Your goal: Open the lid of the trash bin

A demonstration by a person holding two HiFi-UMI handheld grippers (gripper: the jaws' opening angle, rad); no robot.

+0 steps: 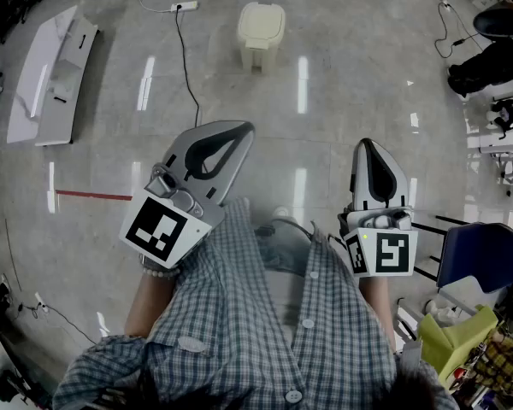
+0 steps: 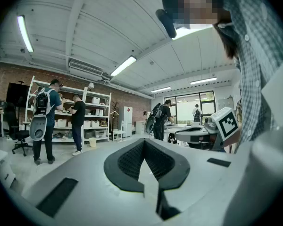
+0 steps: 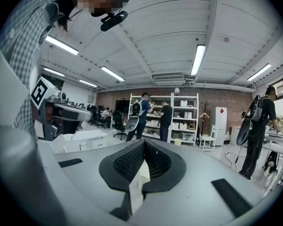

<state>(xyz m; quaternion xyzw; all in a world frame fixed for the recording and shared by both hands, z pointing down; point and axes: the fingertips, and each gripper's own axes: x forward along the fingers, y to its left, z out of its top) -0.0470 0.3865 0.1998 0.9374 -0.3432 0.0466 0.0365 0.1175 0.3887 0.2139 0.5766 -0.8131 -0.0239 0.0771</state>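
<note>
Our left gripper (image 1: 246, 128) and right gripper (image 1: 368, 143) were pale grey, with black ribbed pads (image 2: 125, 164) and black-and-white square markers (image 1: 165, 229). Beyond the fingertips (image 1: 243, 132), the trash bin (image 1: 261, 31) was cream, the floor (image 1: 350, 84) glossy grey. Our shirt (image 1: 239, 314) was blue-grey check.

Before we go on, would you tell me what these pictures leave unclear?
- Trash bin: far and small in the head view, so pedal or lid catch is unreadable; neither gripper view shows it.
- Cable: lower end hidden behind the left gripper in the head view.
- Blue chair: cut off by the head view's right edge.
</note>
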